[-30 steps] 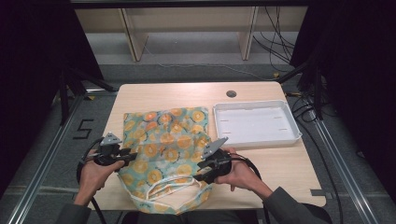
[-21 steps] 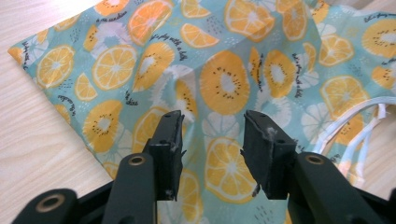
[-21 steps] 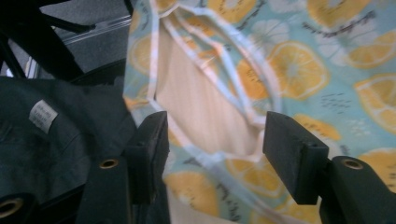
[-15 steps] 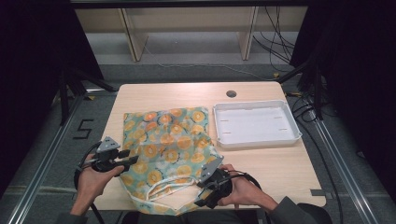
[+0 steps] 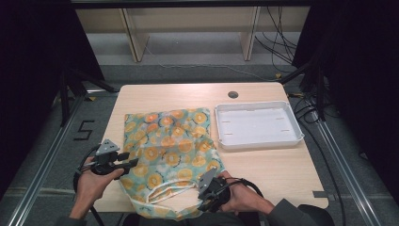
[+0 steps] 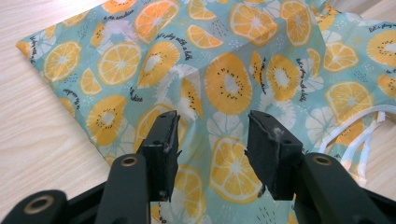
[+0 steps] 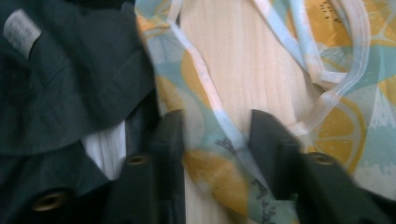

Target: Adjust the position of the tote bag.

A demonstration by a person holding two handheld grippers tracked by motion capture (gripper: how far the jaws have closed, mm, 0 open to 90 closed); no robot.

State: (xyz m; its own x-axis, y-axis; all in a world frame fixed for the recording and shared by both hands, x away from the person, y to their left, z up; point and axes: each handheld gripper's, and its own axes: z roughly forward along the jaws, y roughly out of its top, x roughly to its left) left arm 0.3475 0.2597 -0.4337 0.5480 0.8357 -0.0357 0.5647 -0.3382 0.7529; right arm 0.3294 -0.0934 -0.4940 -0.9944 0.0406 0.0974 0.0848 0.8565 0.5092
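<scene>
Spread flat over the near-left part of the wooden table (image 5: 263,162): a fruit-print cloth bag (image 5: 169,146), teal with orange slices, its white handles (image 5: 162,193) curling at the near edge toward the person. Beside it to the right, just apart from its corner, a white tray (image 5: 256,125). At the bag's left edge, held level in the left hand (image 5: 89,181) and pointing in over the cloth: the left gripper (image 5: 131,163). Seen in the left gripper view (image 6: 212,140) with jaws about half apart after just opening a little, hovering above the printed fabric, nothing pinched between the pads. At the bag's near right corner, low over the table edge: the right gripper (image 5: 203,200), gripped by the right hand (image 5: 242,197). In the right gripper view (image 7: 217,140), blurred, jaws just closing in, a strip of the bag's hem and a white handle lying in the gap between them; contact of the pads with the cloth not discernible. Dark clothing (image 7: 60,79) at that view's left.
</scene>
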